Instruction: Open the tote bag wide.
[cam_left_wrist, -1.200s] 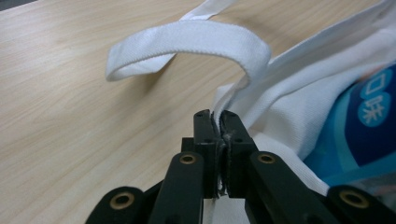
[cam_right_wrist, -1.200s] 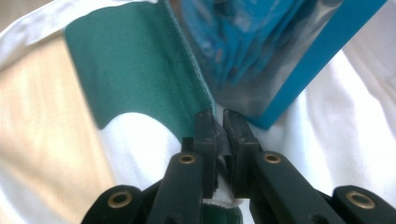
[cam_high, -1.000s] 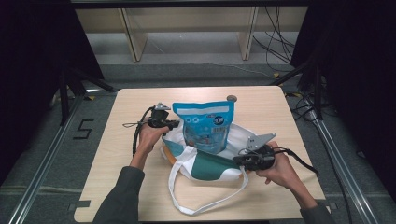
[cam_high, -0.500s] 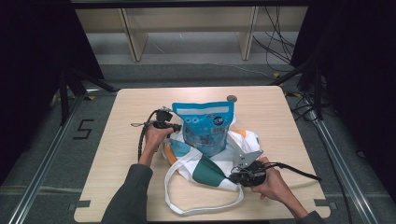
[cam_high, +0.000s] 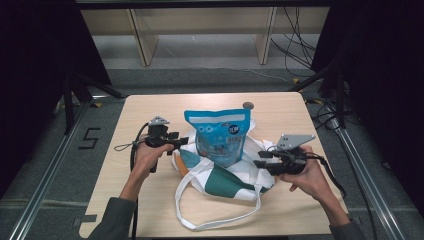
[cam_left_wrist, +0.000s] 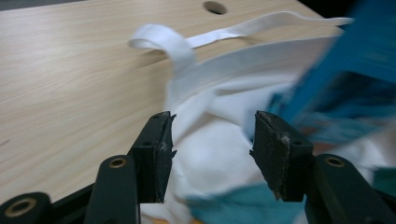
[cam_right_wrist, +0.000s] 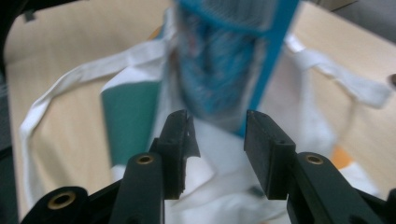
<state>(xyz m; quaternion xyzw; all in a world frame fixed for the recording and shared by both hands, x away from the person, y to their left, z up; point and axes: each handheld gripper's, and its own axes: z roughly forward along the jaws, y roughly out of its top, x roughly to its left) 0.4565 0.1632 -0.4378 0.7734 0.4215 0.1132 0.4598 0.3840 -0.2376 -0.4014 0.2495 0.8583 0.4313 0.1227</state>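
Note:
A blue pouch (cam_high: 220, 134) stands upright in the mouth of a white tote bag (cam_high: 227, 185) with green and orange patches, at the middle of the table. My left gripper (cam_high: 183, 141) is just left of the pouch. Its jaws have just been opening, and they stand open over the white cloth (cam_left_wrist: 210, 154) without pinching it. My right gripper (cam_high: 258, 163) is at the bag's right side, pointing at the pouch (cam_right_wrist: 224, 60). Its jaws have also just been opening and stand open with nothing pressed between them.
The bag's long white strap (cam_high: 215, 223) loops toward the near table edge, and another strap (cam_left_wrist: 168, 42) lies toward the far side. A round cable hole (cam_high: 247, 105) sits in the tabletop (cam_high: 150, 107) behind the pouch. Dark floor surrounds the table.
Both grippers were shut at the bag's sides and now stand open, drawn slightly away from the cloth. The right hand dipped toward the near edge, then rose. The pouch stays upright.

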